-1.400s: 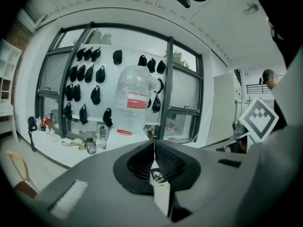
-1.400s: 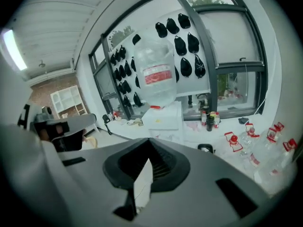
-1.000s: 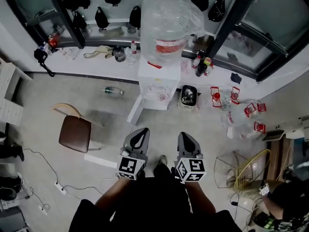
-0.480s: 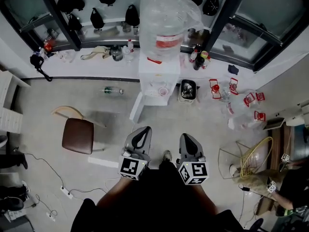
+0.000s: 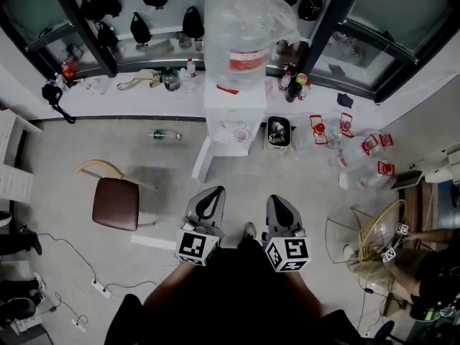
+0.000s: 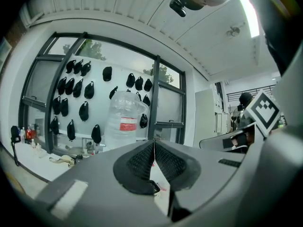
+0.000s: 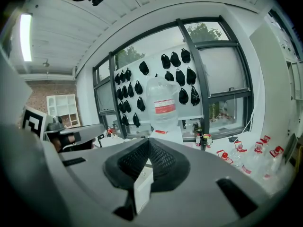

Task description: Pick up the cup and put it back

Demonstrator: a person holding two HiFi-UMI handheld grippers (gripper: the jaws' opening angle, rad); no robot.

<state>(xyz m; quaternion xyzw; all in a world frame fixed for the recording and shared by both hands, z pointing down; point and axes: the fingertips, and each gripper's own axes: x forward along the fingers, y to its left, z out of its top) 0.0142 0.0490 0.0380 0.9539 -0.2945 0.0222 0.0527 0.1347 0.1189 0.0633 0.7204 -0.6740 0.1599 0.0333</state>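
Note:
A small pale cup [image 5: 241, 135] stands in the tap recess of the white water dispenser [image 5: 231, 113], under the big clear bottle [image 5: 244, 27]. My left gripper [image 5: 208, 205] and right gripper [image 5: 279, 210] hang side by side close to my body, well short of the dispenser, both pointing at it. Both are shut with nothing between the jaws. In the left gripper view the shut left gripper [image 6: 154, 143] faces the bottle [image 6: 124, 119]. The right gripper view shows the shut right gripper [image 7: 148, 141] below the bottle [image 7: 163, 105]. In both gripper views the cup is hidden.
A brown chair [image 5: 115, 201] stands on the floor to the left. A dark bin [image 5: 279, 133] sits right of the dispenser, with several red-capped bottles [image 5: 359, 149] beyond. A wire basket [image 5: 359, 239] and a person's arm [image 5: 431, 272] are at the right. The dispenser's lower door [image 5: 203, 160] hangs open.
The head view has shifted a little, so the dispenser sits slightly higher. The person at the right has reached a hand to the wire basket. Both grippers stay put and shut.

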